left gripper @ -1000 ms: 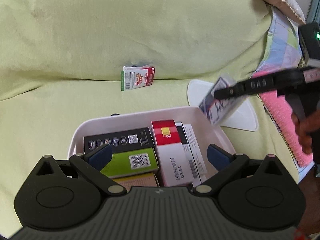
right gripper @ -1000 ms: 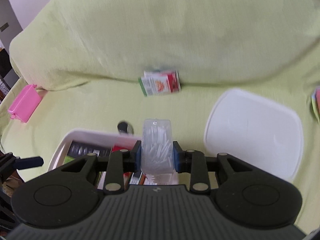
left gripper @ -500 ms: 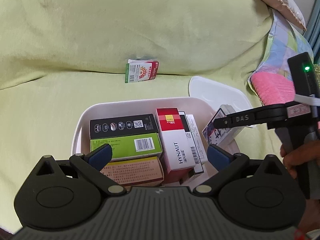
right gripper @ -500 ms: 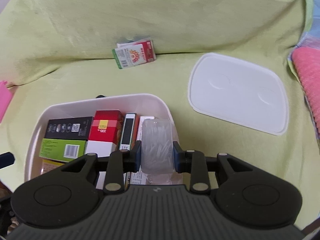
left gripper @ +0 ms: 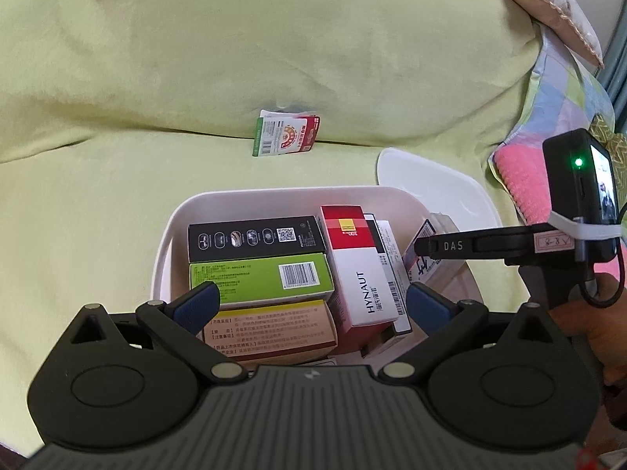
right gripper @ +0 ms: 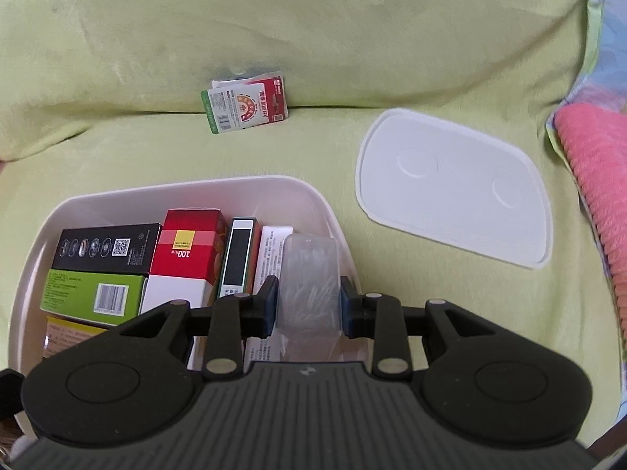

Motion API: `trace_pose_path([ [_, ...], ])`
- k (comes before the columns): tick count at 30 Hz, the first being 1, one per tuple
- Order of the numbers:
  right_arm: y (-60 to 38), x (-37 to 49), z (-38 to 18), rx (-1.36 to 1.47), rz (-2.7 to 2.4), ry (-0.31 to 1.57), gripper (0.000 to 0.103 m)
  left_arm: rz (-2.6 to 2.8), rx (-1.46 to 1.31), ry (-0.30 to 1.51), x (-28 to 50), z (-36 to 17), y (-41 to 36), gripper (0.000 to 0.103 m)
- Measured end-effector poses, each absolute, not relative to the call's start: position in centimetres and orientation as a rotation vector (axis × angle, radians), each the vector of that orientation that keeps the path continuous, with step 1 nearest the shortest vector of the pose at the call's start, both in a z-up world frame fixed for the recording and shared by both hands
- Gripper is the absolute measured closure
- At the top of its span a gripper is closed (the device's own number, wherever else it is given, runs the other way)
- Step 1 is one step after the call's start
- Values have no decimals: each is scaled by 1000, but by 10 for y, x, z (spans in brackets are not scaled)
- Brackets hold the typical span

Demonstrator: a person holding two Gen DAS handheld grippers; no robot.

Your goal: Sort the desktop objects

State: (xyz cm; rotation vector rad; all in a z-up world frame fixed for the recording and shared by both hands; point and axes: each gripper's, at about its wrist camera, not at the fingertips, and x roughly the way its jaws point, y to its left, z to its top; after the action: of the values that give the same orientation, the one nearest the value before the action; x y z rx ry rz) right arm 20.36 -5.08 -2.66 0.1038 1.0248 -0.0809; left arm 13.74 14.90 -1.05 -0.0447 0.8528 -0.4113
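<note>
A white plastic bin (left gripper: 274, 195) (right gripper: 117, 196) rests on a yellow-green cover and holds several boxes: black (left gripper: 254, 237), green (left gripper: 260, 276), red-and-white (left gripper: 358, 270). My right gripper (right gripper: 308, 299) is shut on a clear box of white sticks (right gripper: 311, 274), lowered inside the bin's right end. In the left wrist view that clear box (left gripper: 425, 254) sits just inside the bin's right wall. My left gripper (left gripper: 311, 303) hangs open over the bin's near side with nothing between its fingers. A red, white and green packet (left gripper: 285, 136) (right gripper: 245, 106) leans against the back cushion.
The bin's white lid (right gripper: 454, 188) (left gripper: 435, 184) lies flat to the right of the bin. A pink ribbed cloth (right gripper: 595, 180) and a patterned fabric (left gripper: 560, 90) are at the far right. A person's hand (left gripper: 603, 329) holds the right gripper's handle.
My right gripper has carried the clear box left and down from beside the lid into the bin's right end. The left gripper drew slightly closer over the bin and stayed open.
</note>
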Motion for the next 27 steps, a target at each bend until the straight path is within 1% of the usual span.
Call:
trace_pose_path([
  [12,-51,203,-27,37,-45,1018,75,-420,-22,863,137,-12,140,1],
  [19,-59,199,-22,60,16,1027,74,-418,-11,869,136,-12,137,1],
  [27,-68,179,-4,73,314,1144,74,-410,-6,868,130,-10,137,1],
])
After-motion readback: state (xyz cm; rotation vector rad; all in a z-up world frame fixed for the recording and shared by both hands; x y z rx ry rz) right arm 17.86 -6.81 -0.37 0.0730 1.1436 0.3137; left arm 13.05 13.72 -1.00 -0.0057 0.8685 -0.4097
